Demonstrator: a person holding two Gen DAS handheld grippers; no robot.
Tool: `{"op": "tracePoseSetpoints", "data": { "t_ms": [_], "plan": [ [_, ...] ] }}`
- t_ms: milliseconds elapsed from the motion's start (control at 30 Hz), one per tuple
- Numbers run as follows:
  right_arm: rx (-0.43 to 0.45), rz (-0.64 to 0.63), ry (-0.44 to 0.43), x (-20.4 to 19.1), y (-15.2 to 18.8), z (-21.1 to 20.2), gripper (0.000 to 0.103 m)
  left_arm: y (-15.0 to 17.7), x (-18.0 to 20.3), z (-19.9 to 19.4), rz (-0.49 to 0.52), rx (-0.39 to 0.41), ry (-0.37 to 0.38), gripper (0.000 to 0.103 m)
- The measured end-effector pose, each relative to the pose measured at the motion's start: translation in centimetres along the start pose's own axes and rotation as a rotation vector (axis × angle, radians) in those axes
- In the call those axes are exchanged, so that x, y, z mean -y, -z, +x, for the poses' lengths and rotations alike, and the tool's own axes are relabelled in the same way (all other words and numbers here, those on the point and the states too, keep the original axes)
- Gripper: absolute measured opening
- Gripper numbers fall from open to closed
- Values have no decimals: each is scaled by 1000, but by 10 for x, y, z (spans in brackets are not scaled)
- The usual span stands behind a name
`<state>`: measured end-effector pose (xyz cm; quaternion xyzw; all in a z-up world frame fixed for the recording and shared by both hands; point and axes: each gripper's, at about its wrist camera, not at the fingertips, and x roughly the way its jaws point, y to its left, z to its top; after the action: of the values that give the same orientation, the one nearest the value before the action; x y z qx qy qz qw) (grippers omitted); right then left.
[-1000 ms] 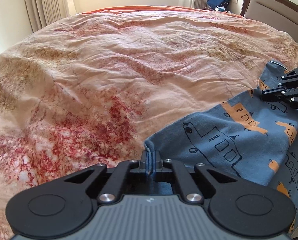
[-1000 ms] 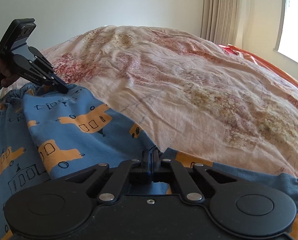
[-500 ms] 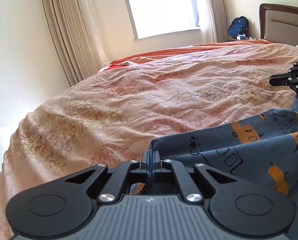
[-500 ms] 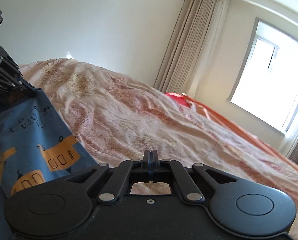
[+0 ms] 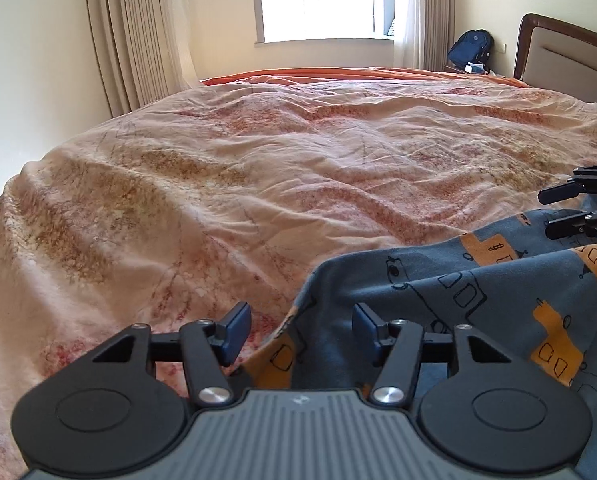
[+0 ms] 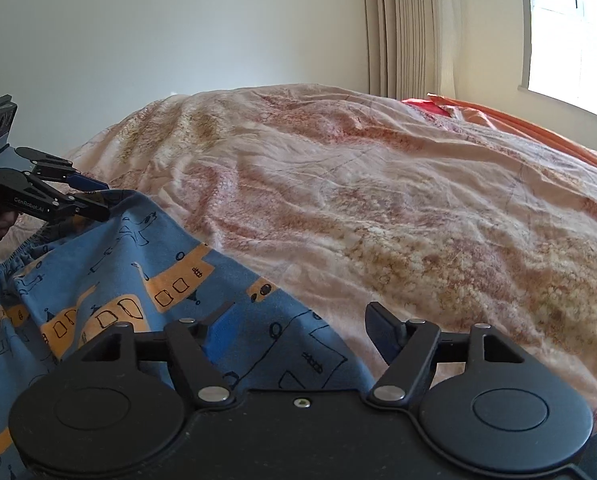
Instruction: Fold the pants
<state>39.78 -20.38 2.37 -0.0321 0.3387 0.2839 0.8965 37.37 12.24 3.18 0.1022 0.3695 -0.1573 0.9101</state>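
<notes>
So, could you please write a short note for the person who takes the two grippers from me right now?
Left gripper: open, holds nothing; the near edge of the pants lies between its fingers.
Right gripper: open, holds nothing, just above the other end of the pants.
Pants: blue with orange print, on the near edge of the bed cover, one layer folded over, still wrinkled and raised at the fold. The elastic waistband shows at the left end in the right wrist view.
Done: it looks like one fold is laid and released.
Left: probably smooth it, then fold once more.

Blue pants [image 5: 478, 292] between open left gripper [image 5: 300, 330] fingers.
</notes>
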Motion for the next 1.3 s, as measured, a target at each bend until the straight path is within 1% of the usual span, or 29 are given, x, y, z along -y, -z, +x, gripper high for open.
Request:
{"op": "tracePoseSetpoints", "data": {
  "t_ms": [33,100,133,167,200,233,267,300,333,400,467,533,600,633,733,800,867,1000,1200,1300],
  "plan": [
    [-16,-1,-7,-1,1,2,71,1,-5,-2,-6,-6,-2,66],
    [-41,-22,-13,-3,6,5,55,5,-20,-6,-37,-22,0,68],
    [-50,-31,-19,-5,8,6,38,7,-27,-6,-53,-30,8,68],
    [-59,-37,-23,-7,9,7,24,9,-33,-6,-70,-39,14,68],
    [-68,-42,-31,-8,10,7,19,12,-38,-5,-88,-50,22,66],
    [-77,-50,-40,-10,12,8,9,14,-42,-4,-103,-59,33,63],
    [-82,-62,-42,-13,12,9,4,16,-45,-2,-120,-64,42,47],
    [-81,-76,-32,-16,12,9,3,17,-47,-2,-132,-62,53,26],
    [-77,-84,-18,-18,13,9,2,18,-46,-1,-143,-59,66,18],
    [-64,-104,21,-24,11,6,2,17,-39,-4,-142,-36,32,7],
    [-38,-149,76,-34,9,2,1,13,-31,-6,-153,-24,-14,4],
    [4,-208,151,-44,4,-4,1,9,-25,-10,-167,-4,-62,3],
    [64,-261,244,-53,-2,-12,1,5,-19,-20,-170,38,-96,2],
    [100,-267,278,-56,-6,-16,1,3,-17,-28,-170,69,-110,2],
    [203,-276,356,-63,-17,-31,2,-1,-9,-49,-156,147,-150,2],
    [261,-292,381,-71,-18,-44,2,-3,-3,-67,-138,201,-171,2],
    [300,-297,391,-77,-15,-56,2,0,2,-85,-110,244,-178,2],
    [375,-346,408,-95,8,-95,2,17,17,-124,-57,314,-178,2],
    [446,-329,369,-119,53,-161,2,59,42,-180,-20,379,-147,1],
    [447,-318,329,-127,77,-188,2,83,52,-202,-19,391,-119,1]
  ]
}}
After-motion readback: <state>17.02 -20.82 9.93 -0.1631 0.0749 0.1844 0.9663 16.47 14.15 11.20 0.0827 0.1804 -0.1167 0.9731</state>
